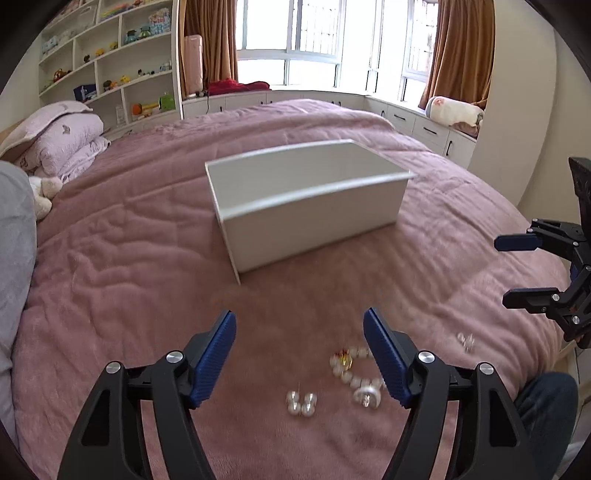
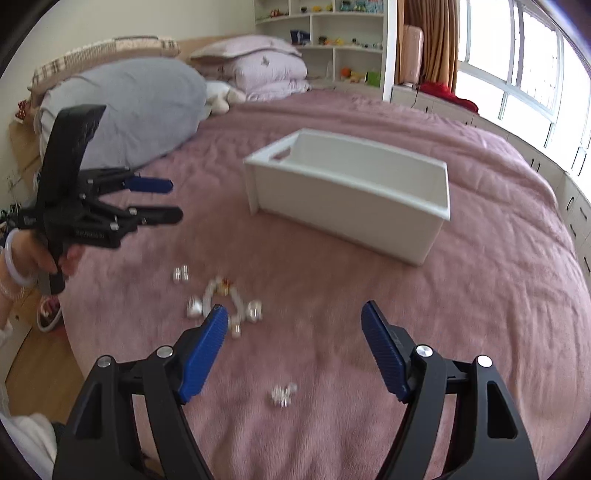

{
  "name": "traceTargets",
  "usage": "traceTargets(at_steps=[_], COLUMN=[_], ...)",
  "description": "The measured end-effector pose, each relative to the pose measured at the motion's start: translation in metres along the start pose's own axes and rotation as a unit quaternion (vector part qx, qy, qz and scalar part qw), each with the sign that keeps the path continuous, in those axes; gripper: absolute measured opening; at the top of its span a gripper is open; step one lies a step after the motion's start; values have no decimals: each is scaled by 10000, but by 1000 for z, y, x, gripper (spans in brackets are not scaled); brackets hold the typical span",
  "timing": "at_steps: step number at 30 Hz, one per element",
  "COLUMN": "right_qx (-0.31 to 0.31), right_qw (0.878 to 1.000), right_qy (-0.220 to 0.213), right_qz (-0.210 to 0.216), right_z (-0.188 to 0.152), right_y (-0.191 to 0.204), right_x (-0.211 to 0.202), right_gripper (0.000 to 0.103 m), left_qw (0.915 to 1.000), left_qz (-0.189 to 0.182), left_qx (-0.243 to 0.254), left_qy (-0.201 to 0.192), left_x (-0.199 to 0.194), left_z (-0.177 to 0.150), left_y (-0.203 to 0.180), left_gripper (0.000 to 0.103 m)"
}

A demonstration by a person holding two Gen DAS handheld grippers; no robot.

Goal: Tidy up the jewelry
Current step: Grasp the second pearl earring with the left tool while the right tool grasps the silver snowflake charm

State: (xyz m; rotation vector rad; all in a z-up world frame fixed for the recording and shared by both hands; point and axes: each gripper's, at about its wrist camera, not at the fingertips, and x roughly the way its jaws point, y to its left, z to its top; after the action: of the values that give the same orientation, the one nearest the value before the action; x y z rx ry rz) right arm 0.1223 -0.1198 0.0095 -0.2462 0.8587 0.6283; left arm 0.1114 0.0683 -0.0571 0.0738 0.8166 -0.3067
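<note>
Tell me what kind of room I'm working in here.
A bedroom, most likely. The jewelry and white box sit on a bed with a pink quilted cover, folded bedding and pillows lie at its head, and toy-filled wall shelves stand beside curtained windows.

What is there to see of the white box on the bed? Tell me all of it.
The white box is a rectangular, open-topped bin with thin, smooth, matte walls, plastic or painted board by the look of it. One short end wall has a slot handle cut near its rim. It stands upright on the pink bedspread, set at an angle to both cameras. What shows of its inside looks empty; the floor is partly hidden. Neither gripper touches it, and the pearl jewelry lies apart, nearer the cameras.
</note>
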Motion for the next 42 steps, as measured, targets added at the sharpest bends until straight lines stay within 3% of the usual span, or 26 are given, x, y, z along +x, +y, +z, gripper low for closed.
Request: traceTargets(at_steps=[4, 11, 19, 21, 26, 30, 34, 37, 42], right_qx=[162, 253, 101, 98, 0, -85, -38, -13, 73], right_qw=[9987, 9967, 9947, 9945, 9931, 9921, 9916, 9917, 9918], right_qy=[457, 632, 907, 905, 986, 1041, 1042, 1020, 997], right_qz=[156, 447, 465, 511, 638, 688, 761, 778, 799], right_z=[-27, -55, -62, -61, -62, -62, -63, -63, -65], right_y=[-6, -11, -5, -5, -1, 2, 1, 0, -3], right_x=[19, 33, 56, 58, 63, 65, 64, 63, 58], right_gripper=[71, 67, 59, 56, 35, 30, 23, 16, 16], left_qw=[9996, 9976, 9967, 9962, 9945, 9934, 9927, 9927, 9936], left_qz=[91, 164, 72, 10, -76, -108, -172, -176, -142], left_qx=[-110, -366, -479, -482, -626, -733, -779, -773, -687], left_qy=[245, 558, 658, 724, 836, 881, 903, 911, 887], left_x=[12, 26, 40, 45, 55, 59, 58, 58, 55], left_z=[-22, -52, -57, -59, -64, -66, -67, -68, -67], left_y=[7, 12, 9, 7, 10, 14, 16, 15, 13], left_gripper=[74, 74, 73, 69, 55, 46, 27, 27, 25])
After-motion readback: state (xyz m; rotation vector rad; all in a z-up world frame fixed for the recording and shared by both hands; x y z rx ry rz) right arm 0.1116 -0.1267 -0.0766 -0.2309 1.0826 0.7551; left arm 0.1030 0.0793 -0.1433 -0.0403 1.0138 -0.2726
